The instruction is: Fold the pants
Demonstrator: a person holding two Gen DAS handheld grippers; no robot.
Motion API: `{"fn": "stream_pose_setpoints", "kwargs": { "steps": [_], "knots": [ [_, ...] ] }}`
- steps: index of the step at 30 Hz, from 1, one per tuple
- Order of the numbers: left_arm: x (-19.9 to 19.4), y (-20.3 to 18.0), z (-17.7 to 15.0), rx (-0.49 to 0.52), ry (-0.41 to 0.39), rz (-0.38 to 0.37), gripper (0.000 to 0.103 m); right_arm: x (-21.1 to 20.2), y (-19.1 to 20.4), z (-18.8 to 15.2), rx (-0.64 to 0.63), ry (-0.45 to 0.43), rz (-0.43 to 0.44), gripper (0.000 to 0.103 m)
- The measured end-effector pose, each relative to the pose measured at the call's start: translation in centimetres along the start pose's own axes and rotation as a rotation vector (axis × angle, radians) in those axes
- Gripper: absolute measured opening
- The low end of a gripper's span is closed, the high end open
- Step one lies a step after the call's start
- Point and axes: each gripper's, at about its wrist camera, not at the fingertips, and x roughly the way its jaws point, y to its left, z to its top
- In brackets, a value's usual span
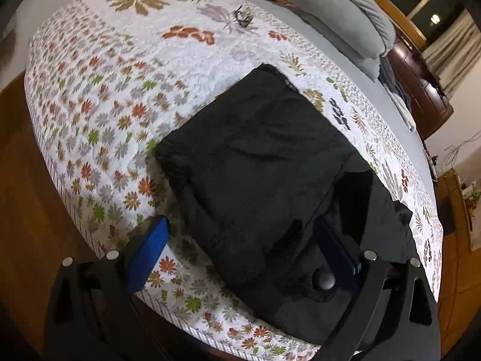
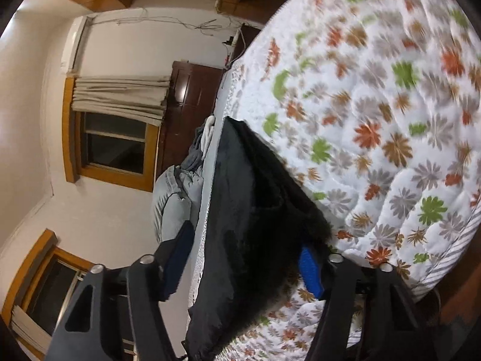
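pants (image 1: 255,174), black and already folded into a thick block, lay on the flowered quilt (image 1: 99,96) straight ahead of the left gripper (image 1: 243,246), reaching back in between its spread jaws. its blue-padded finger (image 1: 150,249) on one side rested over bare quilt, apart from the cloth, while the opposite finger sat dark against or under the fabric edge; whether that one touched the cloth could not be told. beyond the pants, further along the quilt, a small dark wiry object (image 1: 240,19) lay by itself, too small to identify, and grey pillows (image 1: 339,27) were stacked off to the far side. in the right wrist view the scene was turned on its side and slightly blurred: the pants (image 2: 255,210) ran forward from between the fingers of the right gripper (image 2: 246,261), whose jaws stood wide apart. one blue pad (image 2: 309,270) sat just beside the fuzzy edge of the cloth, the other finger hung clear of it in front of the wall. a window with bunched curtains (image 2: 120,96) and a dark wooden cabinet (image 2: 192,102) showed beyond the bed.
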Motion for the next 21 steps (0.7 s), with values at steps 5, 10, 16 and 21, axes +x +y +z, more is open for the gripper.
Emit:
{"fn": "stream_pose_setpoints", "kwargs": {
  "steps": [5, 10, 16, 21],
  "knots": [
    [-0.4, -0.2, -0.2, 0.012, -0.02, 0.0, 0.096, 0.8, 0.9, 0.3, -0.011, 0.007, -0.018, 0.034],
    [-0.6, -0.2, -0.3, 0.015, -0.026, 0.002, 0.096, 1.0, 3.2, 0.5, -0.061, 0.001, -0.073, 0.02],
    [-1.2, -0.4, -0.5, 0.038, -0.048, 0.023, 0.096, 0.9, 7.6, 0.3, -0.149, -0.013, -0.122, 0.017],
    [-2.0, -1.3, -0.7, 0.097, -0.091, 0.034, 0.096, 1.1, 12.7, -0.6, -0.26, -0.018, -0.15, 0.016]
  ]
}}
